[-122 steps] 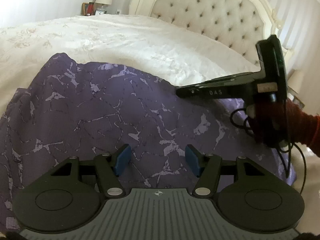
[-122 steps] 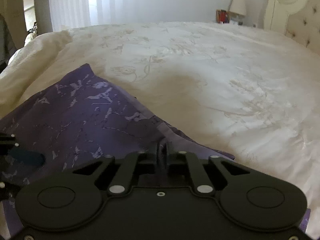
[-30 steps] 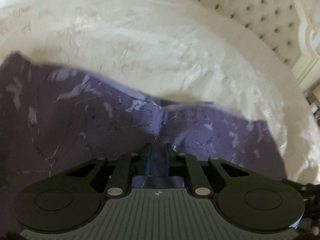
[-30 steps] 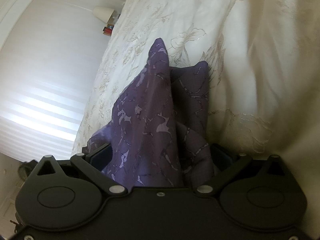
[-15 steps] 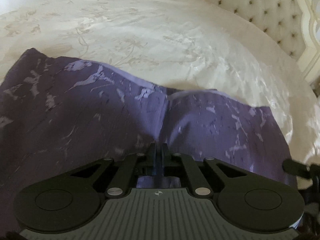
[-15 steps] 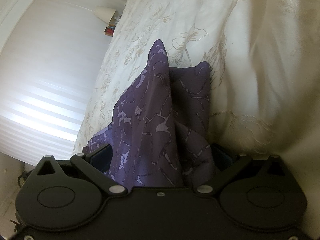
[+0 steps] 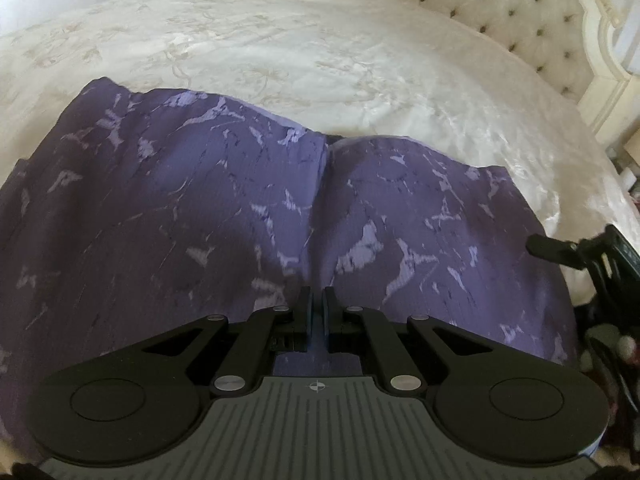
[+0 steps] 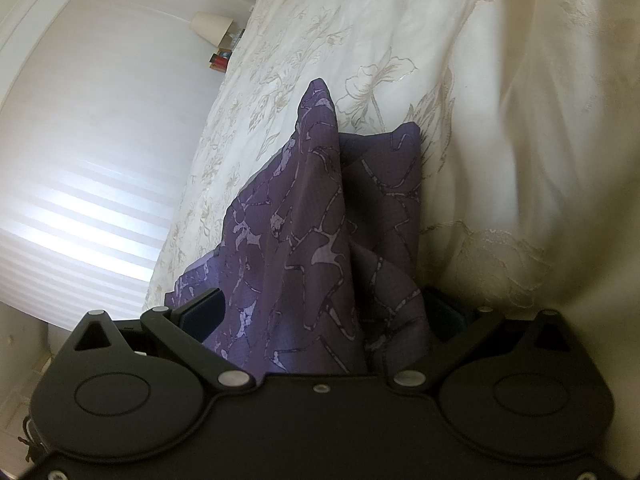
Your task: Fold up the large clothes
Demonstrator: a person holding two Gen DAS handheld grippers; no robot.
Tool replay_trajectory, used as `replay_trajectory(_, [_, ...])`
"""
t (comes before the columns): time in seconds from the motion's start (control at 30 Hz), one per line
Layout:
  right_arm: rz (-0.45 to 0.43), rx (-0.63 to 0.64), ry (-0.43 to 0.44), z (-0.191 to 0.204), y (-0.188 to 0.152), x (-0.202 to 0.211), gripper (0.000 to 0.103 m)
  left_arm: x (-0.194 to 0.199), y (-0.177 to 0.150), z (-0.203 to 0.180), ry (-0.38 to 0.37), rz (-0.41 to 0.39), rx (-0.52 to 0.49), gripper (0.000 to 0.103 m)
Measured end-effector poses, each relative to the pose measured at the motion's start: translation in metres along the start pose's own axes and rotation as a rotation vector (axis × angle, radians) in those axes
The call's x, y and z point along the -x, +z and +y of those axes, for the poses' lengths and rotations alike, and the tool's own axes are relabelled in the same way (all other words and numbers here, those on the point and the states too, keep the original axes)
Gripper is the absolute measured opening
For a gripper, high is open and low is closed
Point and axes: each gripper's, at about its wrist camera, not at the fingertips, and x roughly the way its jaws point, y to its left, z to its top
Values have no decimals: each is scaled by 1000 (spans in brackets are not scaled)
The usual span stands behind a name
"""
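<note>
Mid-fold, by the look of it. Purple patterned garment (image 7: 248, 216) spread across the cream bedspread (image 7: 320, 48), far edge running from 10 o'clock to 2 o'clock in the left wrist view, a crease down the middle toward 12 o'clock. Already doubled at least once, judging by 2 layers at the far edge; how many folds remain, hard to tell. Headboard (image 7: 520, 12) tufted, at 1 o'clock.

Left gripper (image 7: 316, 312) clenched on a pinch of the garment, fabric puckering up into the closed jaws. Right gripper (image 8: 320, 320) with jaws spread wide and a bunched peak of the same cloth (image 8: 320, 220) standing between them, rising toward 12 o'clock; pads not seen pressing on it, so released rather than grasping. Same tool also visible at 3 o'clock in the left wrist view (image 7: 560, 246). Lamp (image 8: 212, 26) at 11 o'clock in the right wrist view.

Against 4.1 s ago: left jaws then wide apart over flat cloth, now shut on it; right jaws then shut at the garment's edge, now open around a gathered peak, view rolled sideways. Against 1 s ago: left jaws nearly shut then, fully shut now; more cloth and more headboard in the left view, blur gone. Right view unchanged.

Left to do, probably: carrying the pinched edge over and smoothing flat.
</note>
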Motion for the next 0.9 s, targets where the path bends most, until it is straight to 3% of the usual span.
replay_trajectory(0.37, [6, 16, -11, 5, 2, -2, 103, 25, -42, 12, -5, -24, 0, 7])
replay_trajectory(0.9, [9, 35, -20, 7, 3, -8, 103, 18, -56, 8, 24, -60, -8, 6])
